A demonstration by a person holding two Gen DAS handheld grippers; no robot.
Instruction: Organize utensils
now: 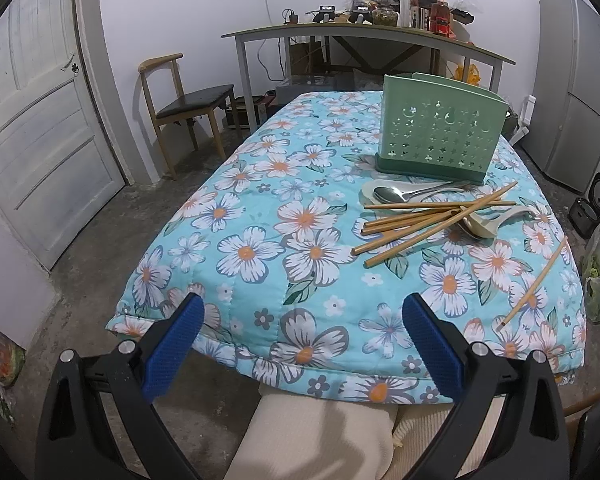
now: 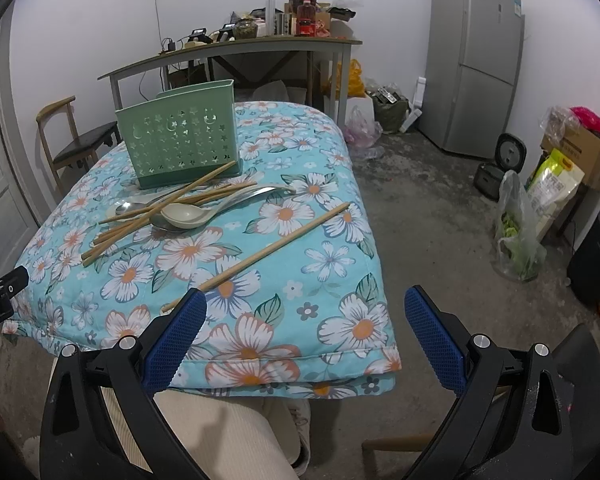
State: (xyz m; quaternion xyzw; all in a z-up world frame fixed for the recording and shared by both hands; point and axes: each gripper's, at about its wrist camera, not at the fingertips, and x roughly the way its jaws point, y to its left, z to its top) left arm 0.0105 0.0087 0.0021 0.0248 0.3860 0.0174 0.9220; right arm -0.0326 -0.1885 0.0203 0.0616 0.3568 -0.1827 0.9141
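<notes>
Both tools open, nothing held yet.
Stray chopstick (image 2: 260,252) just ahead of my right tool (image 2: 306,330); pile (image 1: 432,216) w/ holder (image 1: 440,132) beyond left tool (image 1: 304,338).

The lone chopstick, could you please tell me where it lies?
The lone chopstick lies diagonally on the floral cloth, right of the utensil pile, its near end beside the right tool.

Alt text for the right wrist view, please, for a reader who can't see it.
The open right gripper hovers at the near edge of a floral-covered table, holding nothing. A lone chopstick lies just ahead; farther back, chopsticks and spoons are piled before an empty-looking green utensil holder.
</notes>
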